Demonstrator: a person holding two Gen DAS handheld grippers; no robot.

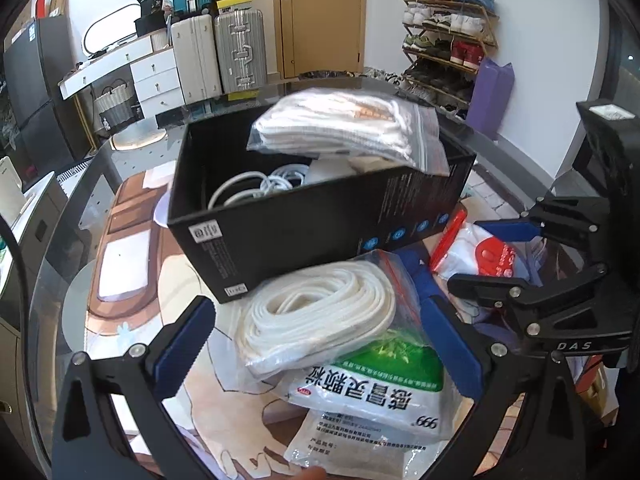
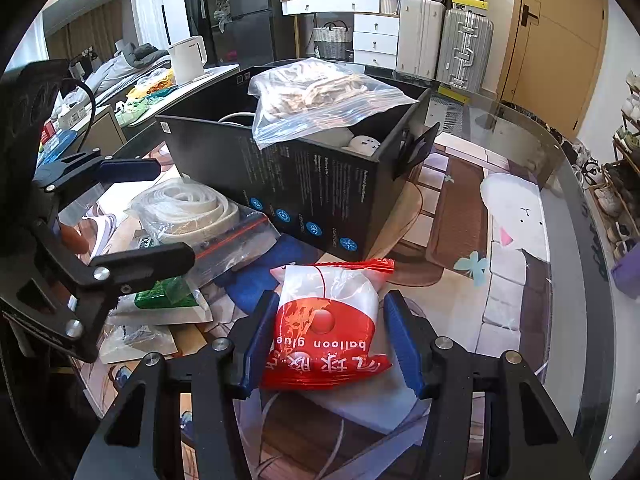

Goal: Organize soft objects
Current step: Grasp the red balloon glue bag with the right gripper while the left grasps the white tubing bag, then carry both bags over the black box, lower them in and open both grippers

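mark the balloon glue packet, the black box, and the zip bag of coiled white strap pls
balloon glue packet (image 2: pixel 326 320): right wrist view, on the red printed front.
black box (image 1: pixel 288 224): left wrist view, on the near side wall.
zip bag of coiled white strap (image 1: pixel 316 316): left wrist view, on the coil inside.

Glossy plastic packet (image 2: pixel 326 328); matt black cardboard box (image 2: pixel 304 184).

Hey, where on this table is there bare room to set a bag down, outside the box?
Free: the mat right of the black box, out to the table's glass rim. Crowded: in front of the box, where the zip bag of white cord, green medicine pack, balloon glue pack and both grippers sit.
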